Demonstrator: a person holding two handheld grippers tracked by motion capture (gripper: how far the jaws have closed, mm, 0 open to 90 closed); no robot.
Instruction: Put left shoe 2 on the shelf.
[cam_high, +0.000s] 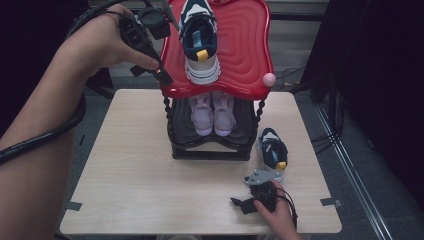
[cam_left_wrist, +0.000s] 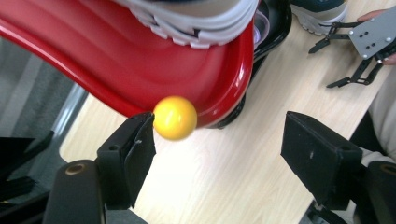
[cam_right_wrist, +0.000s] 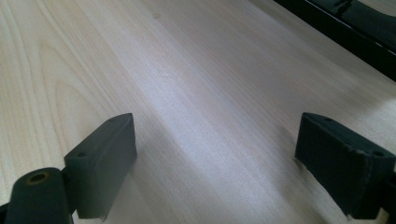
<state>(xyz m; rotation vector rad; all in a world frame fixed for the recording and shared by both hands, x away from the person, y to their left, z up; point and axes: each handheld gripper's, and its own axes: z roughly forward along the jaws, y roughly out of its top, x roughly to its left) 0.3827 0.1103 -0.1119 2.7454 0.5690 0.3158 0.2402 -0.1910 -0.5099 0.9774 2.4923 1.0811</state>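
The left gripper (cam_left_wrist: 217, 144) hangs beside the red shelf top (cam_high: 240, 45), jaws wide apart, gripping nothing; a yellow knob (cam_left_wrist: 175, 118) sits by one jaw. The right gripper (cam_right_wrist: 224, 163) rests low over the wooden table (cam_right_wrist: 187, 70), open and empty

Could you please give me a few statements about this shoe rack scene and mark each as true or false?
1. A navy and white sneaker sits on the red top shelf. True.
2. The lower shelf holds a pair of black boots. False: it holds pale pink shoes.
3. The left tongs are clamped on the yellow ball. False: their jaws stand apart, the ball beside one jaw.
4. The right tongs are open over the wooden table. True.
5. A second navy sneaker stands on the table beside the rack. True.
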